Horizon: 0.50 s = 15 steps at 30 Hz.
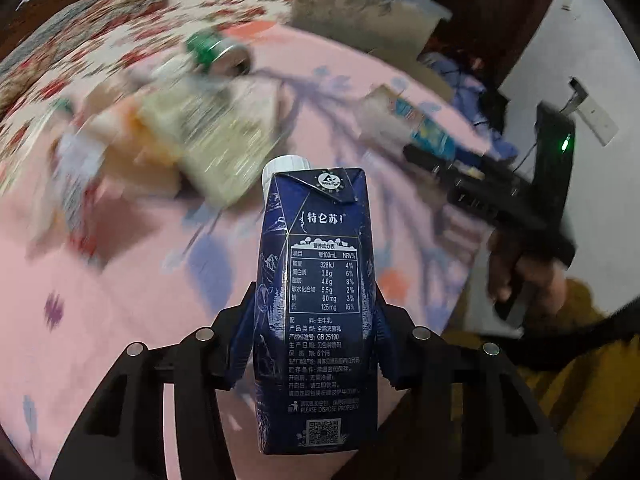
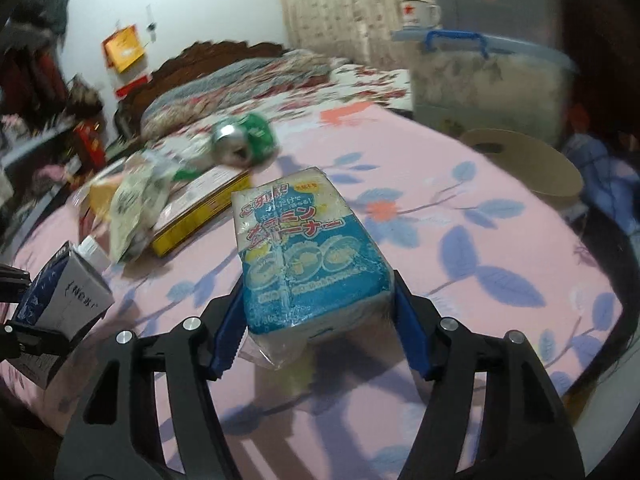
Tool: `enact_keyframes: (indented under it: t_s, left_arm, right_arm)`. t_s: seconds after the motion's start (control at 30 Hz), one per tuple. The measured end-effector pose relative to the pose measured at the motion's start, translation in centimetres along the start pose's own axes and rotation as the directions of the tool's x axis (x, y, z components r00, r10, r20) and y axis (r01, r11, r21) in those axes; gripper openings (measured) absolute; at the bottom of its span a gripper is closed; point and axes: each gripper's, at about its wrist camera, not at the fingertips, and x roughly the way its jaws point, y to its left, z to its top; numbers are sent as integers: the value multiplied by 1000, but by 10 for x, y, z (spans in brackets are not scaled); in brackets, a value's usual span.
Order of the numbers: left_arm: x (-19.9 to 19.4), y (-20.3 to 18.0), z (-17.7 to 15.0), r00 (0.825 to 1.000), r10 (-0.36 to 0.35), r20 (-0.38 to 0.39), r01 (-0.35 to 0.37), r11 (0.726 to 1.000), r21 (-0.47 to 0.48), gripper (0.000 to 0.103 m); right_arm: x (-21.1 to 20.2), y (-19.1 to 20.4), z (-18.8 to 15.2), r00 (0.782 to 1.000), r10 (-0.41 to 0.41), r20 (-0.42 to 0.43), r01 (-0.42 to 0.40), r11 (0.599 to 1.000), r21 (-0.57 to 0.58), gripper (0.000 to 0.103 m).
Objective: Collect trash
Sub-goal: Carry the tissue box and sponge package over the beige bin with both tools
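My left gripper [image 1: 314,344] is shut on a dark blue milk carton [image 1: 320,300] with a white cap, held above the pink tablecloth [image 1: 132,292]. The carton also shows in the right wrist view [image 2: 66,292], at the left edge. My right gripper [image 2: 316,320] is shut on a blue and white plastic-wrapped packet [image 2: 308,252]. In the left wrist view the right gripper [image 1: 508,196] is at the right, holding the packet [image 1: 430,132]. A green can [image 2: 244,140] lies on its side at the table's far side; it also shows in the left wrist view [image 1: 218,52].
A yellow box [image 2: 200,208] and a crumpled pale wrapper [image 2: 136,208] lie left of the packet. A brown paper bucket [image 2: 528,164] and a clear storage bin with blue handle [image 2: 488,80] stand at the far right. A bed with floral quilt [image 2: 256,80] lies behind.
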Motion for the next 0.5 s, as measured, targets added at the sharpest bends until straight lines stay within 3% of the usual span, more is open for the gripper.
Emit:
enact_keyframes:
  t_s: [0.23, 0.37, 0.5]
  left_arm:
    - [45, -46, 94, 995, -95, 18, 93, 990, 108, 48]
    - [89, -79, 172, 986, -165, -32, 168, 974, 152, 48]
    - [136, -110, 242, 979, -183, -87, 196, 965, 174, 48]
  right_arm:
    - [6, -77, 19, 1000, -18, -22, 22, 980, 197, 67]
    - [9, -136, 39, 998, -51, -22, 55, 946, 319, 67]
    - [19, -196, 61, 995, -91, -39, 99, 897, 431, 67]
